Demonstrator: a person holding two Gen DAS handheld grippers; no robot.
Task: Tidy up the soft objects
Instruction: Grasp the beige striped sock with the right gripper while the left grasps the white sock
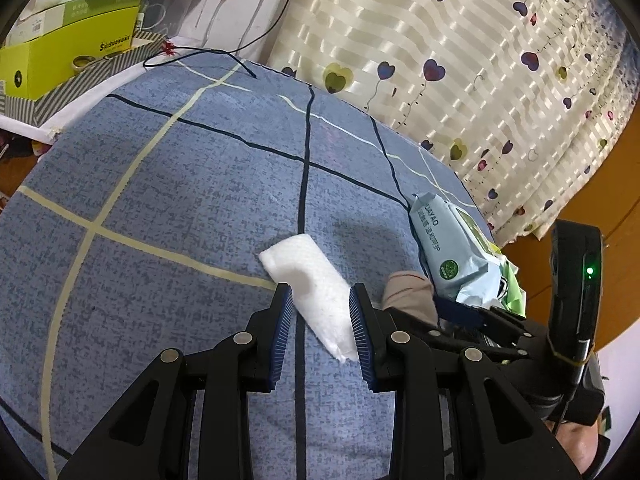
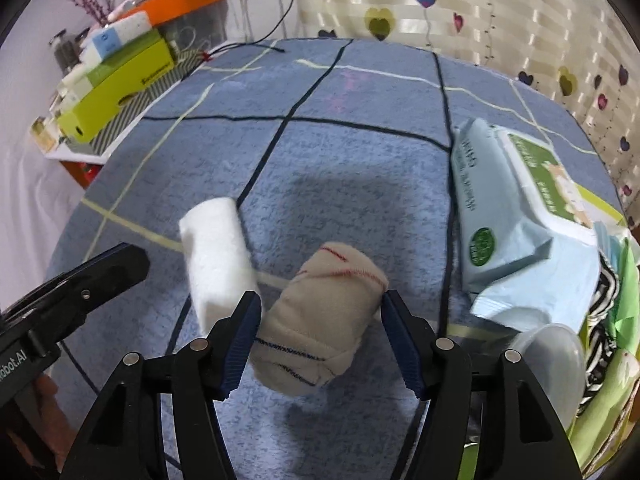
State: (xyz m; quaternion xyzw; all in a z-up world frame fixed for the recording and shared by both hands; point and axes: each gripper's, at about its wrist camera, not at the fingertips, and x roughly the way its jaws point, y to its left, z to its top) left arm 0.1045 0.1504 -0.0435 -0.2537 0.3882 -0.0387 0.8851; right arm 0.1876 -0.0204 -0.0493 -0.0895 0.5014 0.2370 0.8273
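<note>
On lime box (image 1: 68, 54): "SHISUOKUNX", partly legible.

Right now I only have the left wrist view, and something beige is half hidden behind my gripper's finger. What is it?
Observer: A beige rolled cloth with red and blue stitched lines. It lies on the blue checked bedspread.
Operator: Is the right gripper on it?
Observer: The right gripper straddles it with its jaws wide. The pads do not visibly squeeze it.
Operator: Is there anything near the wipes that I can't see?
Observer: Yes. Just below the pale blue pack of wet wipes sits a clear rounded plastic piece.
</note>
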